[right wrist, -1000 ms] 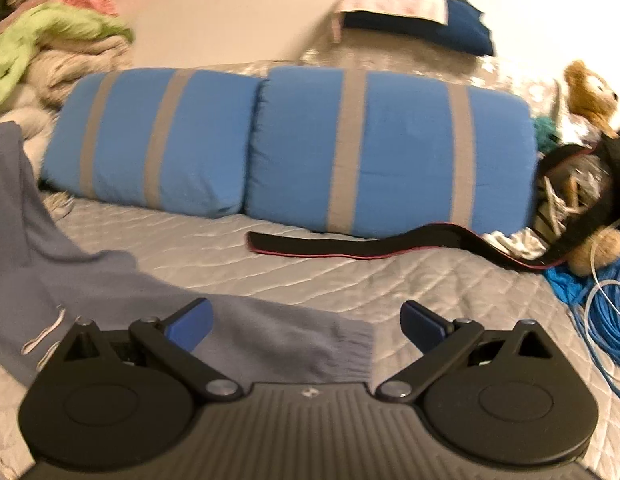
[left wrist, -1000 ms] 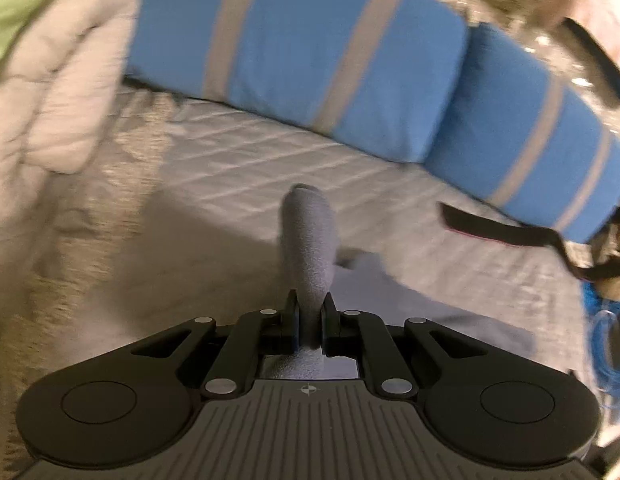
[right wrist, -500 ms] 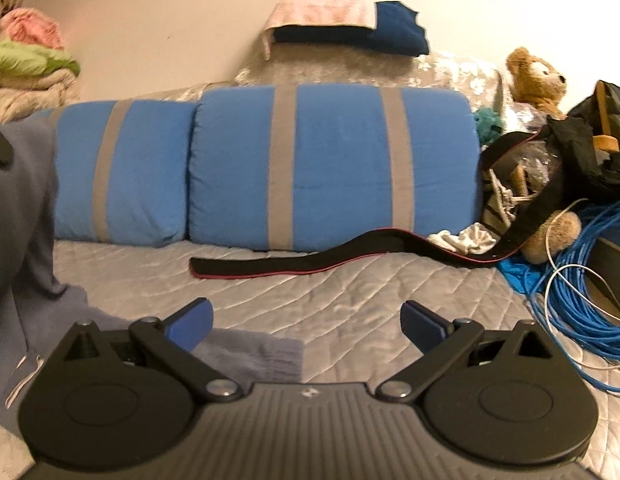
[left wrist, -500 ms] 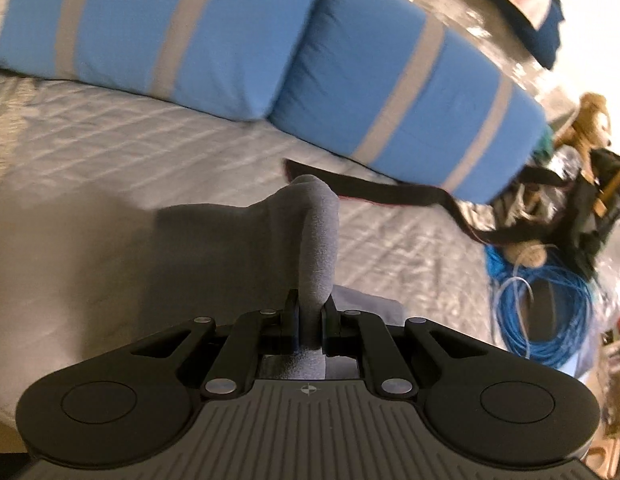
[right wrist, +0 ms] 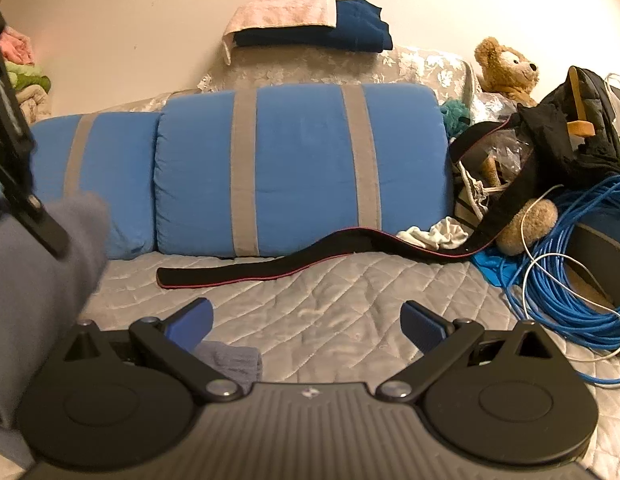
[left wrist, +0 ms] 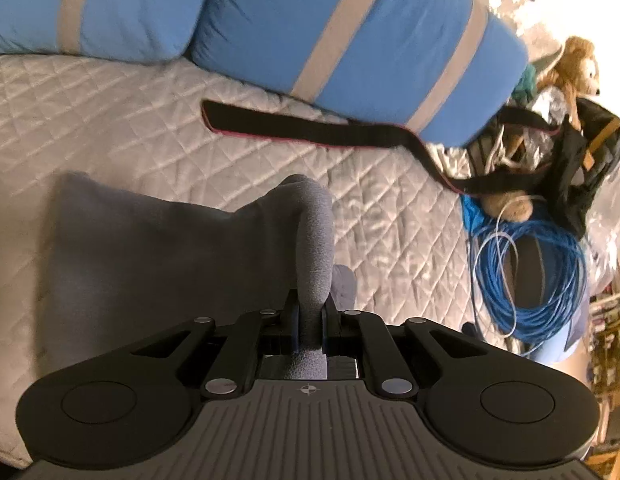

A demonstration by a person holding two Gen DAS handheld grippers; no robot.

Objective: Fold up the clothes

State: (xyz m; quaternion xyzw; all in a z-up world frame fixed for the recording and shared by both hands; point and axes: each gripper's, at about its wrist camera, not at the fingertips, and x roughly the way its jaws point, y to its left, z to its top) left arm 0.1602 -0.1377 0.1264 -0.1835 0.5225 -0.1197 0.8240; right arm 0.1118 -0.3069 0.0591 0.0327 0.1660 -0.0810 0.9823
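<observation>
1. Our left gripper (left wrist: pixel 309 314) pinches a raised fold of the grey garment (left wrist: pixel 150 248), draped over the near bed (left wrist: pixel 110 112).
2. Our right gripper (right wrist: pixel 306 322) gapes wide, holding nothing.

Warm indoor light; fisheye bending at edges; slight motion blur; corners vignetted dark.

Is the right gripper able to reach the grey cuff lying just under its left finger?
Probably yes. The right gripper is open and holds nothing, and the grey cuff lies bare on the quilt close below it, nothing between them.
</observation>
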